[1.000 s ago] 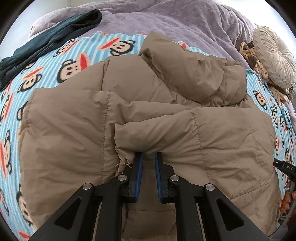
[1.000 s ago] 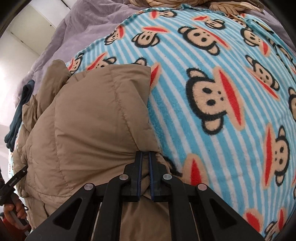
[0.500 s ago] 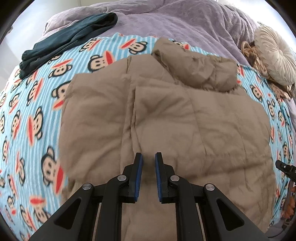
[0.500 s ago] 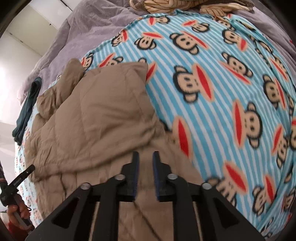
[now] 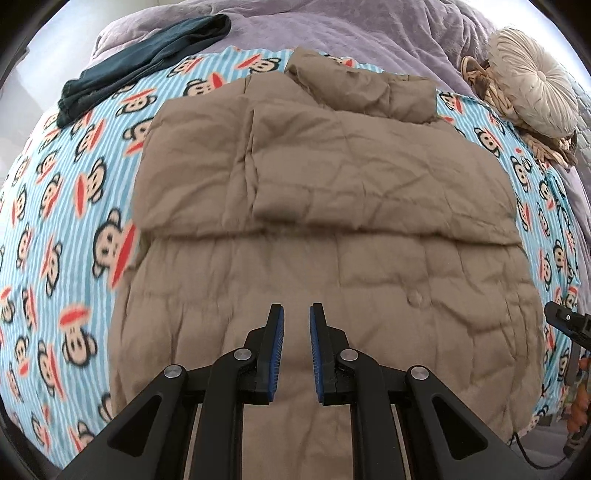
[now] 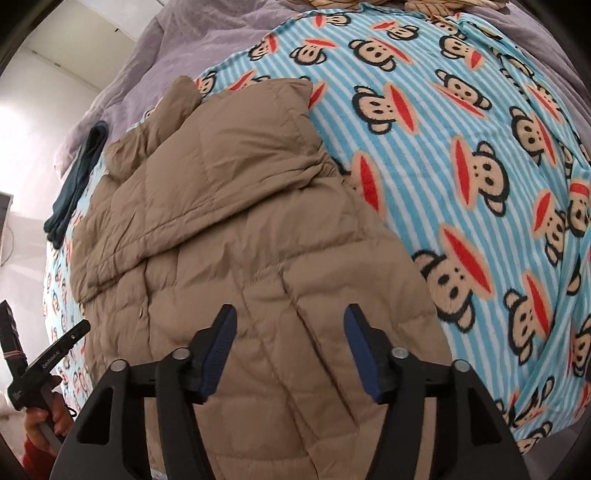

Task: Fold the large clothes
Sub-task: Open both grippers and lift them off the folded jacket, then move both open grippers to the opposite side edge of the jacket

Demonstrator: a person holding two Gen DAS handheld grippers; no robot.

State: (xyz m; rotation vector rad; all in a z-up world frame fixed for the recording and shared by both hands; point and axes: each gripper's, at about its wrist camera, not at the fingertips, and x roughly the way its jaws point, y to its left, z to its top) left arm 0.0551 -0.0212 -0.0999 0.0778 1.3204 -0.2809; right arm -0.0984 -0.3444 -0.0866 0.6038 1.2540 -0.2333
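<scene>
A tan puffer jacket [image 5: 325, 192] lies flat on the bed, hood at the far end, with a folded layer across its upper half. My left gripper [image 5: 295, 317] hovers above the jacket's lower half, jaws almost together with nothing between them. My right gripper [image 6: 290, 317] hangs over the jacket [image 6: 240, 221] near its right edge; its jaws are opening wide and hold nothing. Each gripper shows at the edge of the other's view: the right gripper [image 5: 565, 321], and the left gripper [image 6: 55, 354] held in a person's hand.
A blue striped monkey-print blanket [image 5: 74, 221] covers the bed under the jacket. A dark teal garment [image 5: 140, 62] lies at the far left on a purple duvet [image 5: 369, 29]. A round cream cushion [image 5: 532, 85] sits far right on a woven piece.
Both grippers let go of the jacket's folded edge, rose and drew back. The fold now lies flat on the jacket. The right jaws spread wide.
</scene>
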